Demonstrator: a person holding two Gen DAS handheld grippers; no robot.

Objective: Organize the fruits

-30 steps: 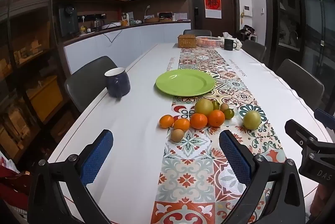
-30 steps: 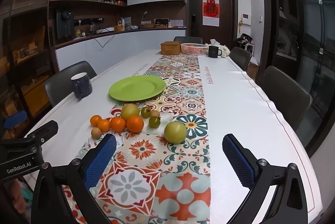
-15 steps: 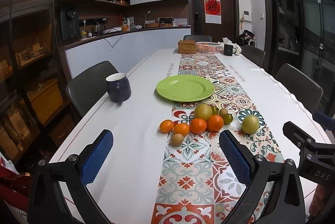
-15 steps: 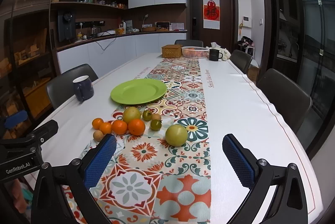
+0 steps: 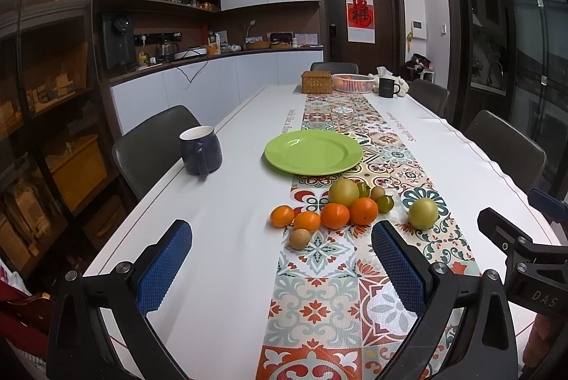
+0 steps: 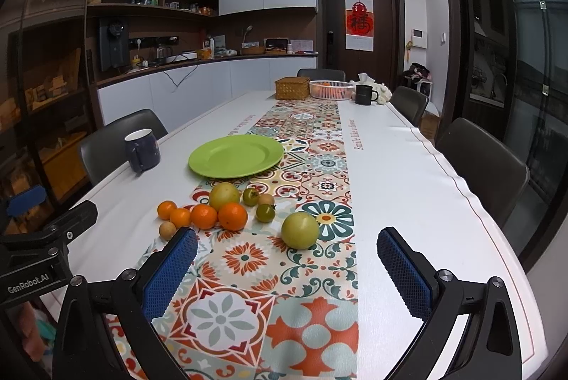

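A cluster of fruit lies on the patterned table runner: several oranges [image 5: 335, 215] [image 6: 232, 216], a yellow-green apple [image 5: 343, 192] [image 6: 224, 196], small green tomatoes [image 5: 384, 203] [image 6: 265, 212] and a small brown fruit [image 5: 299, 238] [image 6: 167, 230]. A second green apple [image 5: 422, 213] [image 6: 300, 230] sits apart to the right. An empty green plate [image 5: 313, 152] [image 6: 235, 156] lies beyond the fruit. My left gripper [image 5: 280, 266] is open and empty, short of the cluster. My right gripper [image 6: 287, 268] is open and empty, just short of the lone apple.
A dark blue mug [image 5: 200, 150] [image 6: 142, 150] stands left of the plate. A wicker box [image 5: 316, 82], a pink basket [image 5: 352, 83] and a black mug [image 5: 388, 87] stand at the table's far end. Grey chairs [image 6: 484, 167] line both sides.
Both grippers have tilted up slightly, so the table and fruit sit lower in view. Nothing on the table has moved.
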